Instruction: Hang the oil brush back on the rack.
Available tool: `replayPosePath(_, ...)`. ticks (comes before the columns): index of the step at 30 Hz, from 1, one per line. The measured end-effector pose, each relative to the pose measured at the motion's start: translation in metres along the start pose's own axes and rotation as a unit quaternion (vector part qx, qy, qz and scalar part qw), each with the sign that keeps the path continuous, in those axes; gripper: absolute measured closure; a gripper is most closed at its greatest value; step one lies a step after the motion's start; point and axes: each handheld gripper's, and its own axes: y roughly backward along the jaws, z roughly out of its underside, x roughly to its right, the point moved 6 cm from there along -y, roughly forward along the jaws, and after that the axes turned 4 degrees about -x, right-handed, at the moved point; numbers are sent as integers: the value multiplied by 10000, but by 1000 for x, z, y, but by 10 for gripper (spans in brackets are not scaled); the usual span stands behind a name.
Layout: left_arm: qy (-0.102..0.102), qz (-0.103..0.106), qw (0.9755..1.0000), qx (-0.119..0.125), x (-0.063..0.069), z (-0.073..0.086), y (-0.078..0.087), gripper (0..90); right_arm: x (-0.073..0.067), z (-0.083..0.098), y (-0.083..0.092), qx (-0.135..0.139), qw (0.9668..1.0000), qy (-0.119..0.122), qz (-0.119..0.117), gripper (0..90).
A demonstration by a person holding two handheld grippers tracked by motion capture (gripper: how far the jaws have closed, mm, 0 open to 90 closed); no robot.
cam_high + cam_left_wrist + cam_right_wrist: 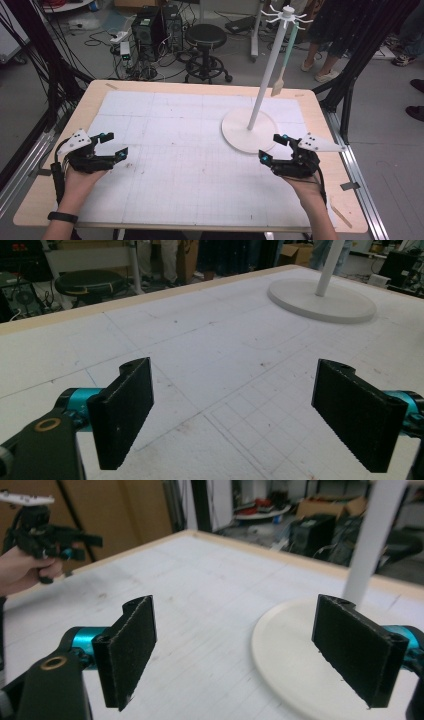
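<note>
A wooden table (60,165) is covered by a white gridded mat (190,150), seen from above. A person's 2 forearms enter from the bottom edge, each hand holding a black gripper with 2 jaws.

The left gripper (112,145) hovers over the left side of the mat, held in the left hand (82,177). Its jaws stand wide apart with nothing between them; in the left gripper view, bare mat shows in the gap. A dark band sits on that wrist.

The right gripper (272,148) is held in the right hand (302,185) at the right side of the mat. Its jaws are also spread wide and hold nothing. It sits just beside the round white base (248,131) of a tall white stand (267,70). In the right gripper view, the base lies partly between the 2 jaws, and the left gripper shows far off at upper left.

The stand has short hooks at its top. A spatula (285,60) with a pale green handle and tan blade hangs from 1 of them.

Beyond the table are a black stool (206,37), computer boxes and cables on the floor, and the legs of people standing.
</note>
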Motion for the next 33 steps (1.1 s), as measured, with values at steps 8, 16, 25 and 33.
replayPosePath(8, 7, -52, 10000, -11, 0, 4, 3, 176, 4, 26, -15, -106, 9997, -201, -3, 154)
replayPosePath(16, 9, -63, 10000, 8, -1, 4, 2, 176, 8, 35, -17, -200, 9996, -168, 55, 154)
replayPosePath(25, -6, -82, 10000, -6, -2, 5, 1, 177, 12, 43, -16, -276, 9993, -232, 63, 154)
replayPosePath(33, -3, -77, 10000, -25, -2, 5, 0, 177, 14, 43, -15, -264, 9993, -260, 34, 152)
